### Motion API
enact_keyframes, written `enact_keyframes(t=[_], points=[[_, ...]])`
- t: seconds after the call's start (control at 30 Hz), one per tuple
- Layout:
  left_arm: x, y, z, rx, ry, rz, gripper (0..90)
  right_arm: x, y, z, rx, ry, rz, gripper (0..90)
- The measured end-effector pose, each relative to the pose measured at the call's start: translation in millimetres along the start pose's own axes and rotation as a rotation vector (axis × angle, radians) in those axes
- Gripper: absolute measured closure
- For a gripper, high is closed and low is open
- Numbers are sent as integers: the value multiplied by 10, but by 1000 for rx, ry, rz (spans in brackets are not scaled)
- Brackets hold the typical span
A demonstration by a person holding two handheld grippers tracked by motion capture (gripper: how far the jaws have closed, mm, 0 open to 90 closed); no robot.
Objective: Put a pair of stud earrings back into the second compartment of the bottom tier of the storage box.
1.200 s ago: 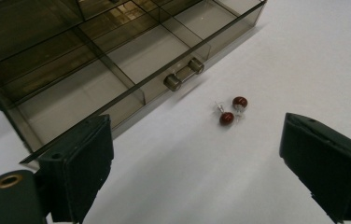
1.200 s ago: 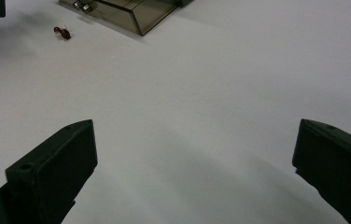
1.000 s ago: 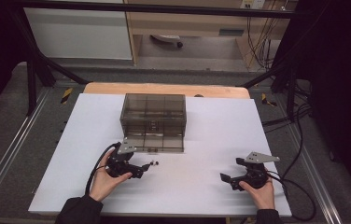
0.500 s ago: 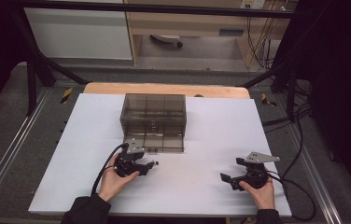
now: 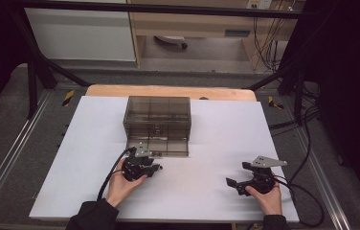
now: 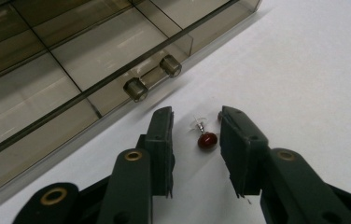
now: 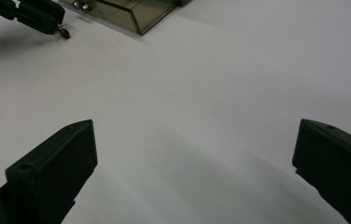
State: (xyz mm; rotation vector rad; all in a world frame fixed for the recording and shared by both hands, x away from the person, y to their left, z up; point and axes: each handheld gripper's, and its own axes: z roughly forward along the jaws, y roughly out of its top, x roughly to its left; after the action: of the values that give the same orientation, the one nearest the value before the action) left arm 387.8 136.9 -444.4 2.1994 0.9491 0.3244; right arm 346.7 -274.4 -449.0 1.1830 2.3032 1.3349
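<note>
Left gripper view: left gripper [image 6: 195, 135] jaws apart around red earring [image 6: 206, 138] | right gripper [image 7: 192, 163] low, wide apart

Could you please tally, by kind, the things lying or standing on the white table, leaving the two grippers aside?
Smoky clear drawer box: 1
Red stud earring: 1
Total: 2

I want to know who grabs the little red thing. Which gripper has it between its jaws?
The left gripper. Its jaws stand either side of the red earring beside the smoky plastic box. The right gripper is wide open over bare white table.
</note>
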Motion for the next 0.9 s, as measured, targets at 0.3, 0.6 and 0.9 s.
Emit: enact_keyframes(t=[0.3,0.6,0.9], points=[[-23,-12,35,6,12,14,723,-6,1,-3,-2,0,-5,6],[-14,-15,31,7,10,17,799,-4,1,1,-2,-2,-4,6],[1,-7,-2,-5,3,25,806,-4,1,1,-1,-1,-3,6]])
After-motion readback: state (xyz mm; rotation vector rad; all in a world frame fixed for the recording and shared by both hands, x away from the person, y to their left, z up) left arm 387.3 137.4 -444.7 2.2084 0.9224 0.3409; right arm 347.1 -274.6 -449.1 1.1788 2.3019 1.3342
